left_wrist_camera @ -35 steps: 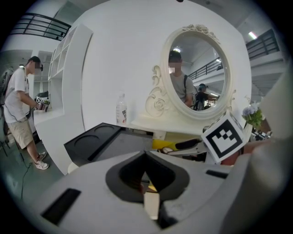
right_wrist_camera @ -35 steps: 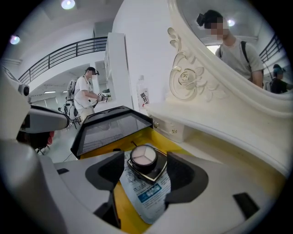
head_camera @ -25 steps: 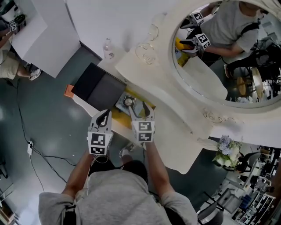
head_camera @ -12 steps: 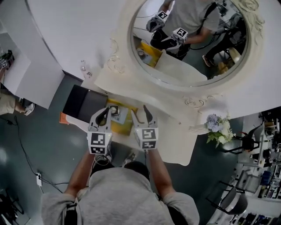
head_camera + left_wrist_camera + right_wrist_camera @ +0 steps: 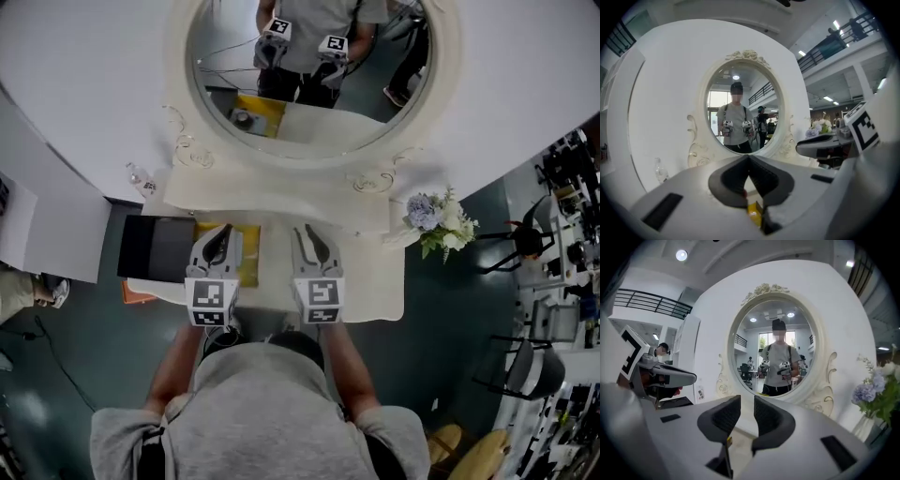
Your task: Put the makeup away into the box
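Observation:
A yellow box (image 5: 247, 258) lies on the cream dressing table (image 5: 366, 272), mostly hidden under my left gripper (image 5: 220, 234); no makeup shows in it from here. In the left gripper view the left gripper (image 5: 749, 158) is shut, its pads meeting tip to tip, with a sliver of the yellow box (image 5: 753, 209) showing below. My right gripper (image 5: 307, 234) hovers beside it over the table. Its jaws (image 5: 747, 404) have just been closing and stand a narrow gap apart with nothing between them. Both grippers point at the oval mirror (image 5: 309, 66).
A flat black case (image 5: 150, 248) lies left of the box. A small clear bottle (image 5: 141, 178) stands at the table's back left and a flower bunch (image 5: 433, 220) at its right end. The mirror reflects the person and both grippers.
Both grippers have lifted off the yellow box and now point level at the mirror. The right jaws have narrowed. The head view has swung so the mirror sits top centre.

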Demonstrator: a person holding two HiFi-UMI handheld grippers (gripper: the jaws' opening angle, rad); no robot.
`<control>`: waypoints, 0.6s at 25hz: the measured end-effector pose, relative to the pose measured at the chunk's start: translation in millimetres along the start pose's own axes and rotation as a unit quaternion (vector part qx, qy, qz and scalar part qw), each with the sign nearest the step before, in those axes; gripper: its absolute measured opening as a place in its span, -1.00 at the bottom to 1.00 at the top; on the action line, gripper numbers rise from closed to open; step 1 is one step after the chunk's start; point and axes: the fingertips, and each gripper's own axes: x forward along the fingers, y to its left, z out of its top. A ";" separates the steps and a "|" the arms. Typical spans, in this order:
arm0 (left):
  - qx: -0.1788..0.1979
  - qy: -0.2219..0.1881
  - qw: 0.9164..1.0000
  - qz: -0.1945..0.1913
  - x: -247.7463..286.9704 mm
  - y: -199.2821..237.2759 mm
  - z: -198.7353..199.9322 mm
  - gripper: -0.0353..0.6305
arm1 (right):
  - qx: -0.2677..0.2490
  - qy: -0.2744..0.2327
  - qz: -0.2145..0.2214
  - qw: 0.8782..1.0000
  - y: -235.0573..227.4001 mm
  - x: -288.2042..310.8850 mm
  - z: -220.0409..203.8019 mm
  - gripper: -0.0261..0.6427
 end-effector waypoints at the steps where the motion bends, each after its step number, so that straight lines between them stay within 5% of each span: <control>1: 0.003 -0.001 1.000 -0.009 3.1 -7.1 2.1 -0.89 | 0.002 0.001 -0.011 1.000 -6.5 -5.8 -2.2 -0.65; 7: 0.019 -0.003 0.998 -0.059 21.8 -44.6 9.4 -0.89 | 0.015 0.013 -0.063 0.998 -39.7 -31.9 -18.4 -0.81; 15: 0.024 0.000 0.997 -0.079 28.8 -61.9 8.3 -0.89 | 0.018 0.011 -0.078 0.997 -51.2 -41.9 -18.6 -0.84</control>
